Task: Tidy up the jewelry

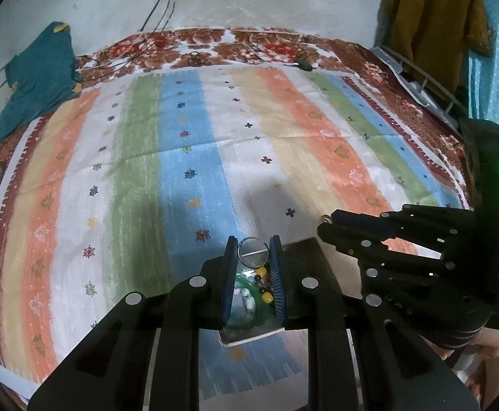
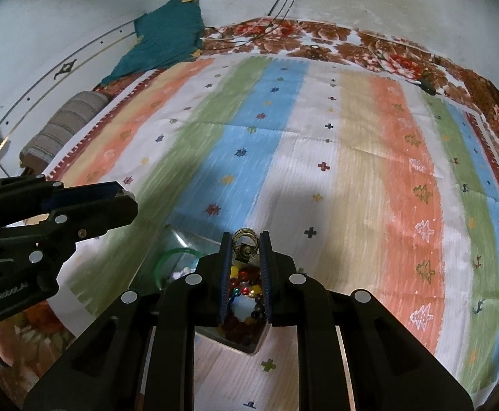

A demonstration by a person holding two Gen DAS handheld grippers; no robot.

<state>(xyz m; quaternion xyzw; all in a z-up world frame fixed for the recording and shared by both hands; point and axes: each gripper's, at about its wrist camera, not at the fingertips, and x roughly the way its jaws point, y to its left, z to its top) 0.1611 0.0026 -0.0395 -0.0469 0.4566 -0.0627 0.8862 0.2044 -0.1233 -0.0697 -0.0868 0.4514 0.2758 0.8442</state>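
Left wrist view: the left gripper (image 1: 253, 253) pinches a silver ring (image 1: 253, 252), held upright between its pads above a box (image 1: 249, 337) near the front edge of the striped bedspread (image 1: 181, 157). The box holds a green bangle (image 1: 249, 286) and coloured beads (image 1: 262, 279).

Right wrist view: the right gripper (image 2: 246, 245) pinches a cluster of gold rings (image 2: 246, 239) above the same box (image 2: 249, 346); beads (image 2: 246, 291) lie inside it.

The right gripper (image 2: 246, 243) pinches a small cluster of gold-toned rings (image 2: 246, 237) at its fingertips, above a tray (image 2: 181, 239) of mixed colored beads (image 2: 246, 291) and a green bangle (image 2: 167, 257). The tray lies on a striped bedspread (image 2: 318, 154). At left the left gripper (image 2: 126, 202) hangs above the bed, its jaws seemingly closed, though the angle is poor.
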